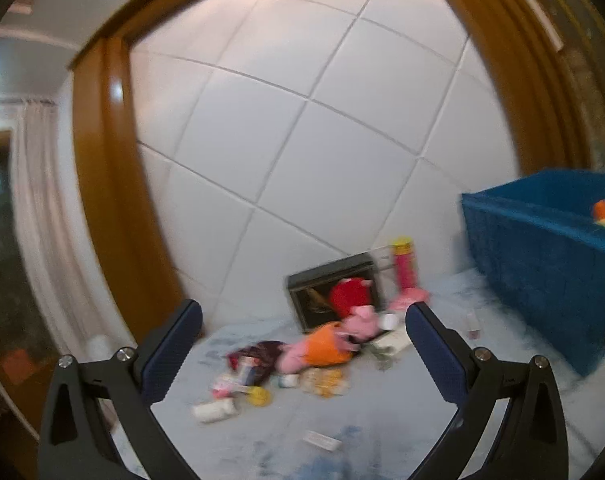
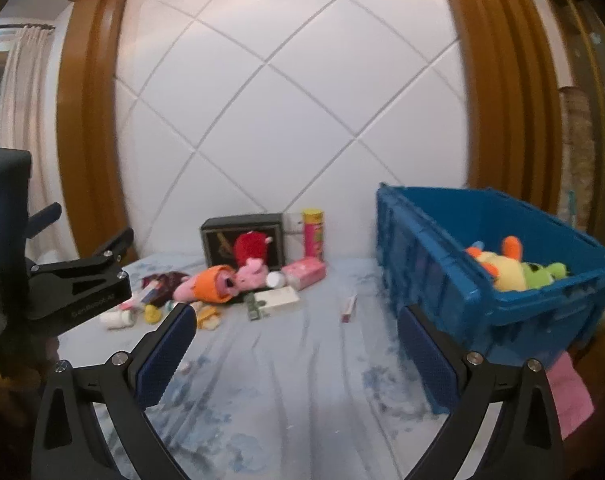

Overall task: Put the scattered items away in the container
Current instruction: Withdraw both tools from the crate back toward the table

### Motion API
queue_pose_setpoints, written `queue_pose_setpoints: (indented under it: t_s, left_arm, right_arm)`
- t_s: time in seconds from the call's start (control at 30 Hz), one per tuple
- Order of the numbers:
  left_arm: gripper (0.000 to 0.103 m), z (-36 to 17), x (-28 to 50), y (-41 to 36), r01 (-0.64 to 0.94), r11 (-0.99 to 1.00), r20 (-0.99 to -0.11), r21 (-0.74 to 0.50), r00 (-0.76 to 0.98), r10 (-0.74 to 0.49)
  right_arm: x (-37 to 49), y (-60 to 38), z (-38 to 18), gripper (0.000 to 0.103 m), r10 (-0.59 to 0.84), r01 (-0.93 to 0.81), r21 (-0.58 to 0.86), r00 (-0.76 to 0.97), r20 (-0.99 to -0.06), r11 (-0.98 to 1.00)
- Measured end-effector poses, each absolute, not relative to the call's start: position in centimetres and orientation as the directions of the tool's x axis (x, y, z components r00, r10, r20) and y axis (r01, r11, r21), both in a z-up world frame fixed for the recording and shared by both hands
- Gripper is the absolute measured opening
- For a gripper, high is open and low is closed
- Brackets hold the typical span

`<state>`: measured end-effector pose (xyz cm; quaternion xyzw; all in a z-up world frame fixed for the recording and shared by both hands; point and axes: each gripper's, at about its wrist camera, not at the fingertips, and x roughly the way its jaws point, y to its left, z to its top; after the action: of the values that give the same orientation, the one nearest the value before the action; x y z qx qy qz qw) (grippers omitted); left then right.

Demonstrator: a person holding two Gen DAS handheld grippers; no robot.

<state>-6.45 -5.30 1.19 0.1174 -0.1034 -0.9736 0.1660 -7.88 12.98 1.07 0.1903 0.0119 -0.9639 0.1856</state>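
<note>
Both grippers empty, above the bed; left gripper (image 1: 302, 344) has its jaws wide apart, facing the clutter; right gripper (image 2: 294, 344) likewise spread, nothing between the pads, pointed at bare blue sheet (image 2: 302, 392) between the pile and the blue crate (image 2: 498, 304).

Crate sits on the bed to the right, open-topped; a yellow-green plush (image 2: 518, 268) already lies inside. The scattered items lie in a heap well left of the crate, against the padded white headboard (image 2: 286, 112): pink pig plush (image 2: 226, 280) in an orange dress, red plush (image 2: 252, 248) leaning on a dark box (image 2: 218, 240), pink-and-yellow canister (image 2: 314, 236) upright, pink tissue pack (image 2: 304, 272), flat white carton (image 2: 278, 300), small white bottle (image 2: 116, 320), yellow duck (image 2: 152, 314), a slim tube (image 2: 349, 307) lying alone nearer the crate.

Risks, as judged: items overlap, so closing on the pig plush may snag or drag neighbours; the canister looks top-heavy and a sideways brush would likely tip it; the small bottle and tube are round and may roll away on soft bedding; left view is motion-blurred, so aim could be off; the two tools are near each other and could collide over the pile.

Writing: faint embossed lettering on the left tool's body as seen from the right wrist, not legible with certainty; canister and carton print too blurred to read.
</note>
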Motion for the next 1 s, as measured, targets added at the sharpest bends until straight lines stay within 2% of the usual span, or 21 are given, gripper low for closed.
queue_pose_setpoints:
  t_s: [0.13,0.37,0.73,1.0]
  left_arm:
    - [0.103,1.5,-4.9,-5.7,0.261,-0.953,-0.220,0.152,-0.931,-0.290]
    - [0.103,2.1,-4.4,-4.1,0.235,-0.966,-0.248,0.107,-0.935,-0.255]
    - [0.103,1.2,-4.6,1.4,0.074,-0.992,-0.275,0.099,-0.956,-0.098]
    - [0.103,1.7,-3.9,2.3,-0.050,-0.993,-0.305,0.105,-0.952,0.016]
  right_arm:
    - [-7.5,13.0,1.1,0.102,-0.378,0.394,0.033,-0.850,-0.367,-0.919]
    - [-6.7,14.7,1.8,0.102,-0.316,0.340,-0.015,-0.888,-0.333,-0.940]
    - [-4.2,22.3,2.0,0.102,-0.127,0.134,0.000,-0.939,-0.318,-0.991]
    - [-0.9,23.7,3.5,0.102,0.015,-0.017,0.003,-0.951,-0.309,-1.000]
